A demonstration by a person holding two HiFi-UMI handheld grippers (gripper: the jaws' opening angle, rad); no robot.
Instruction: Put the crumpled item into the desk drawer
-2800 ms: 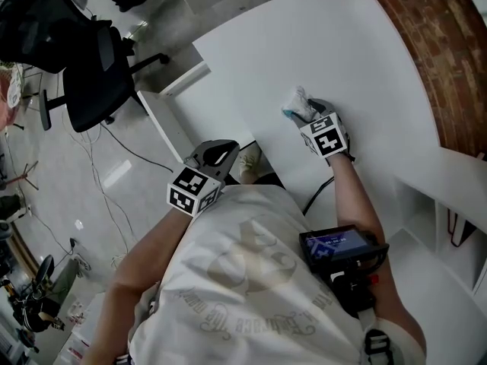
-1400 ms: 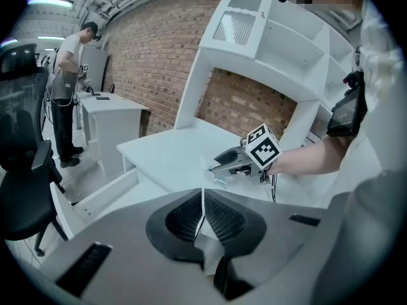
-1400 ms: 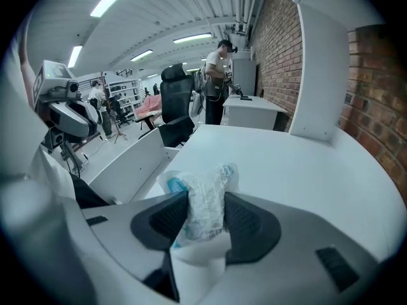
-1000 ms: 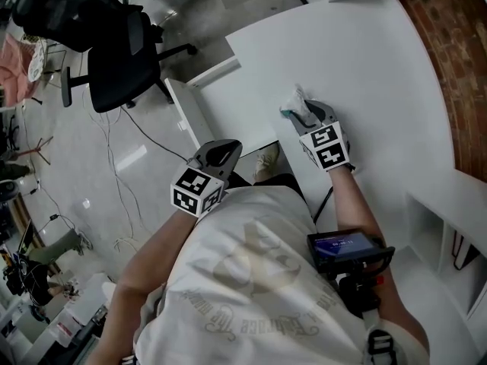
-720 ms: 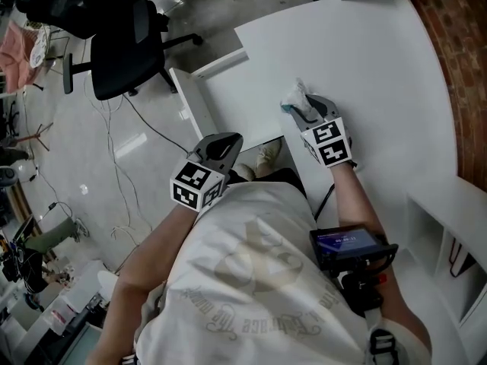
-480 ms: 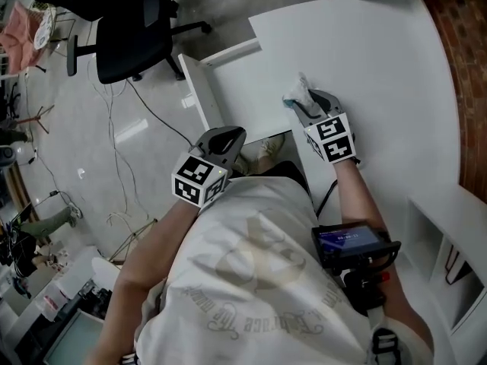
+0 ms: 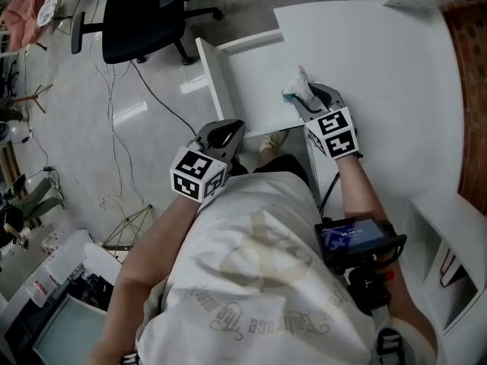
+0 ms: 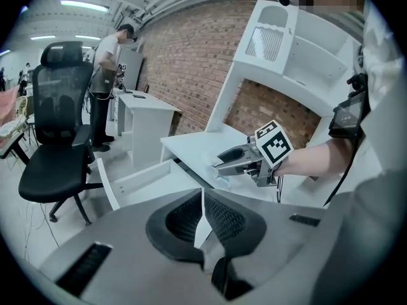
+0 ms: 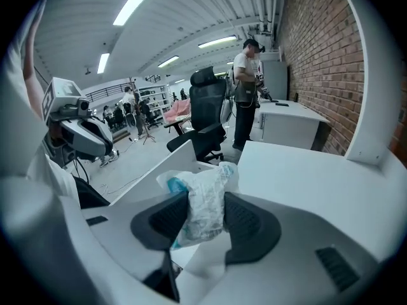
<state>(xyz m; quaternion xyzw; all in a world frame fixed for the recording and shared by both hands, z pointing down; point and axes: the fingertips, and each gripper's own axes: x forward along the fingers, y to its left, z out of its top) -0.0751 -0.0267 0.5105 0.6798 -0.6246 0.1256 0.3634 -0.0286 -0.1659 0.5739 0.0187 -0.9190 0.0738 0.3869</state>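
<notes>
Head view: we logged the crumpled item (image 7: pixel 296 95) in the right gripper (image 7: pixel 300 105) at the desk's edge, with the open drawer (image 7: pixel 243 82) just to its left.
Left gripper view: left gripper (image 8: pixel 201 201) had its jaws together, empty.
Right gripper view: we noted the pads pinched on the item.

A black office chair (image 7: pixel 141 17) is standing on the grey floor to the far left, with loose cables (image 7: pixel 112 112) trailing across the floor near it. A pink cloth (image 7: pixel 23 17) is lying at the far left edge of the room. Against the brick wall (image 8: pixel 191 62), a person (image 8: pixel 105 88) in a light shirt and dark trousers is standing at a white side desk (image 8: pixel 143 122), facing the wall. A white shelving unit (image 8: pixel 299 49) is rising on the right, its compartments opening toward the room. Strip lights (image 9: pixel 137 2) are glowing along the ceiling, and further people are moving about in the far background, too small to make out.
</notes>
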